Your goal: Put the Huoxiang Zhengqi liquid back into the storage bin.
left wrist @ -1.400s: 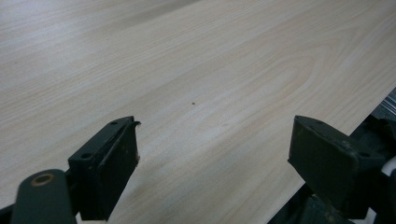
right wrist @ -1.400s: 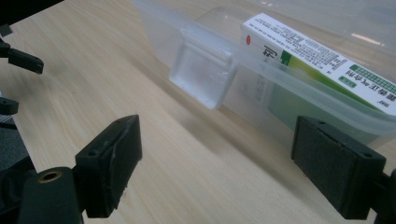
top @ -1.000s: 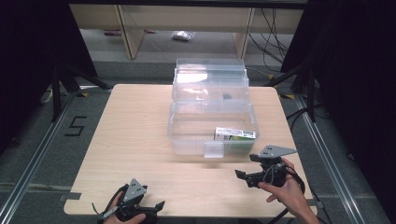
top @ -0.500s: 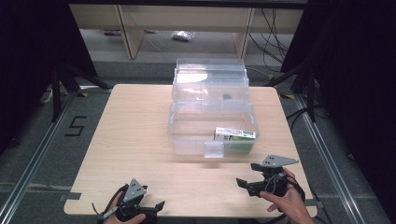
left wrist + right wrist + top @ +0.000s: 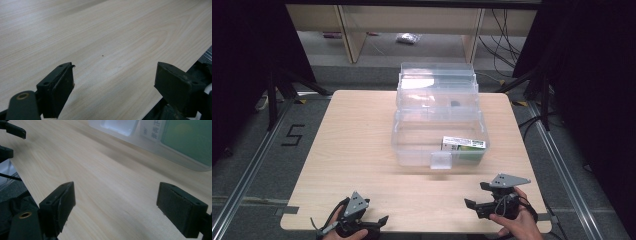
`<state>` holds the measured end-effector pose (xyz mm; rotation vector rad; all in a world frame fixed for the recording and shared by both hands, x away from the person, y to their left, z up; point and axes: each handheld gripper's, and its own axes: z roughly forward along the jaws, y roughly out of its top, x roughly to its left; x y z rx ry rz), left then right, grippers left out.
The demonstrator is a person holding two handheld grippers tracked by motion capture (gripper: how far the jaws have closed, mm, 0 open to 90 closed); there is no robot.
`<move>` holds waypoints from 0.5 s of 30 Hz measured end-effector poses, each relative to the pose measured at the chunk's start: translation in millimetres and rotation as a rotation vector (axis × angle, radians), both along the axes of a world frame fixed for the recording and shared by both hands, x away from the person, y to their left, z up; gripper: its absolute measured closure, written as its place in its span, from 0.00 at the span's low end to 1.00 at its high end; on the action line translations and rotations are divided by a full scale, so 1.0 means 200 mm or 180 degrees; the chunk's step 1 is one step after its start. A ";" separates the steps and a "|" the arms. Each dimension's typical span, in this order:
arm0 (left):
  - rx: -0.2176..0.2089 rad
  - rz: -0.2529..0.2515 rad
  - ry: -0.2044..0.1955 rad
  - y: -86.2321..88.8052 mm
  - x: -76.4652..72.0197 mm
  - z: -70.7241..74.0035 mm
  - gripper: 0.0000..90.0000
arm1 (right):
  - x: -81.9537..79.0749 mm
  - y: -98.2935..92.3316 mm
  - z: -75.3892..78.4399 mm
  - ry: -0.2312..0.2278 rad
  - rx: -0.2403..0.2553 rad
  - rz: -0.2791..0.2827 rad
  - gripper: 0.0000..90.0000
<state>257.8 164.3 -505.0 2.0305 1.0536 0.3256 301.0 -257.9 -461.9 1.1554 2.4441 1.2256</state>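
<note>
A clear plastic box (image 5: 439, 135) stands at the middle of the wooden table (image 5: 352, 145) with its lid (image 5: 437, 82) tipped open at the back. A green-and-white carton (image 5: 463, 145) lies inside at the front right. My right gripper (image 5: 477, 196) rests open near the table's front edge, in front of the box and pointing left. In the right gripper view the open right gripper (image 5: 116, 205) holds nothing, with the box's front latch (image 5: 120, 126) and the carton (image 5: 187, 140) beyond. My left gripper (image 5: 379, 222) lies at the front left edge; the left gripper view shows that gripper (image 5: 115, 82) open over bare wood.
Dark floor and metal rails (image 5: 242, 170) flank the table. A shelf unit (image 5: 412, 20) stands behind it, with cables (image 5: 507, 30) at the back right. A floor mark "5" (image 5: 292, 135) sits to the left. The other hand's gripper (image 5: 12, 130) shows far off in the right gripper view.
My right gripper has drawn back from the box toward the table's front edge and settled lower. The left gripper has stayed put.
</note>
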 end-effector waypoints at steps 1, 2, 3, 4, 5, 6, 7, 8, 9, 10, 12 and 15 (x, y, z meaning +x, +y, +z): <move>0.0002 -0.0001 -0.0001 0.00 0.00 0.00 0.17 | -0.01 0.00 0.00 0.0039 0.0019 -0.0027 0.18; 0.0007 0.0001 -0.0002 0.00 0.00 0.00 0.17 | -0.02 0.00 -0.01 -0.0007 -0.0013 -0.0035 0.18; 0.0042 -0.0029 -0.0014 0.01 0.00 0.00 0.17 | -0.03 0.00 -0.02 0.0048 0.0061 -0.0015 0.18; 0.0054 -0.0005 -0.0006 0.01 0.00 0.00 0.17 | -0.04 0.00 -0.02 0.0068 0.0019 -0.0021 0.18; 0.0063 -0.0010 -0.0011 0.01 0.00 0.00 0.17 | -0.05 0.00 -0.03 0.0079 0.0023 0.0003 0.18; 0.0062 -0.0008 -0.0014 0.01 0.00 0.00 0.17 | -0.06 0.00 -0.03 0.0082 -0.0001 -0.0012 0.18; 0.0066 -0.0010 -0.0012 0.01 0.00 0.00 0.17 | -0.07 0.00 -0.03 0.0118 0.0012 -0.0025 0.18; 0.0068 -0.0011 -0.0011 0.01 0.00 0.00 0.17 | -0.08 0.00 -0.04 0.0088 0.0038 0.0001 0.18; 0.0066 -0.0017 -0.0010 0.00 0.00 0.00 0.17 | -0.09 0.00 -0.03 0.0112 0.0000 -0.0053 0.18; 0.0063 -0.0019 -0.0018 0.00 0.00 0.00 0.17 | -0.10 0.00 -0.04 0.0087 -0.0016 -0.0030 0.18; 0.0066 -0.0021 -0.0025 0.01 0.00 0.00 0.17 | -0.11 -0.01 -0.05 0.0037 -0.0053 -0.0026 0.18; 0.0085 -0.0020 -0.0029 0.01 0.00 0.01 0.17 | -0.13 -0.01 -0.06 0.0114 -0.0049 -0.0046 0.18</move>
